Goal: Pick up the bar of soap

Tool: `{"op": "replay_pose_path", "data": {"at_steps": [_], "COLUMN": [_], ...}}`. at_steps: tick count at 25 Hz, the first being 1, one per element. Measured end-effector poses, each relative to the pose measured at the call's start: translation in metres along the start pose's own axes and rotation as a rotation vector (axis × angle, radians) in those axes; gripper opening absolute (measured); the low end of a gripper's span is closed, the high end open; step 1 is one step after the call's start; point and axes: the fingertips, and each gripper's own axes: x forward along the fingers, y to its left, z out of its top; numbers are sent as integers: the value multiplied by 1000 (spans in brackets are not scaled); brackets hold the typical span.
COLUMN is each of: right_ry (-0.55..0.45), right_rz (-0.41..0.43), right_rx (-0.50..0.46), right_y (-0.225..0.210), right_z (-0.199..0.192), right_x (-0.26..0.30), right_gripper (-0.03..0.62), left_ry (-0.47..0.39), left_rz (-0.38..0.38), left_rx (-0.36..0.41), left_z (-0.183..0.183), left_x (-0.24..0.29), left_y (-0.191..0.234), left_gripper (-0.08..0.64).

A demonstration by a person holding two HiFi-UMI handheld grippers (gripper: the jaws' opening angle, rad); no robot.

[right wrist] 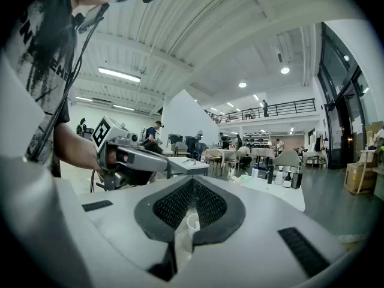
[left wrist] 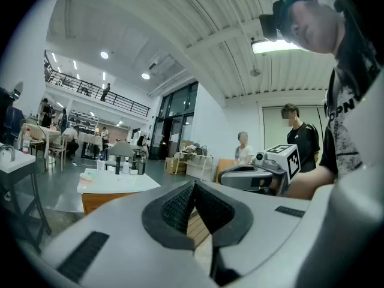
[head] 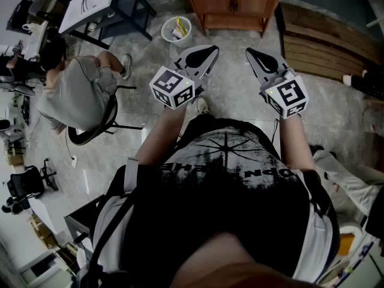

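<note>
Holding both grippers out level in front of me, nothing gripped.
Left gripper [head: 204, 56] and right gripper [head: 259, 59] jaws pressed together, empty; wooden cabinet [head: 231, 5] ahead.

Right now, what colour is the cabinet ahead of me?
The cabinet is reddish-brown wood with a white top, clearest in the head view.

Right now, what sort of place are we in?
Probably a big open-plan lab or workshop hall: a railed mezzanine under a high ceiling, tables with people sitting at them, and a seated person working nearby.
</note>
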Motion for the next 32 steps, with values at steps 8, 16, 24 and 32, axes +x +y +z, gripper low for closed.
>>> {"op": "replay_pose_path", "data": {"at_steps": [8,16,24,32], "right_ry": [-7,-25,-30,-20], "right_rz": [4,13,10,13], "right_rx": [8,46,49,58], "right_y": [-8,-8,-11,-16], "right_z": [-3,-5,-5,-10], "right_x": [-2,-6,-9,0], "right_gripper": [14,14,14,14], "left_ry": [1,2,7,17], "left_rz": [5,9,12,10], "left_rx": [-5,-8,-10,-27], "left_z": [-3,-3,-4,-12], "left_x": [8,10,11,15], "left_y": [-1,-4,-6,3], "left_gripper": [11,11,11,11]}}
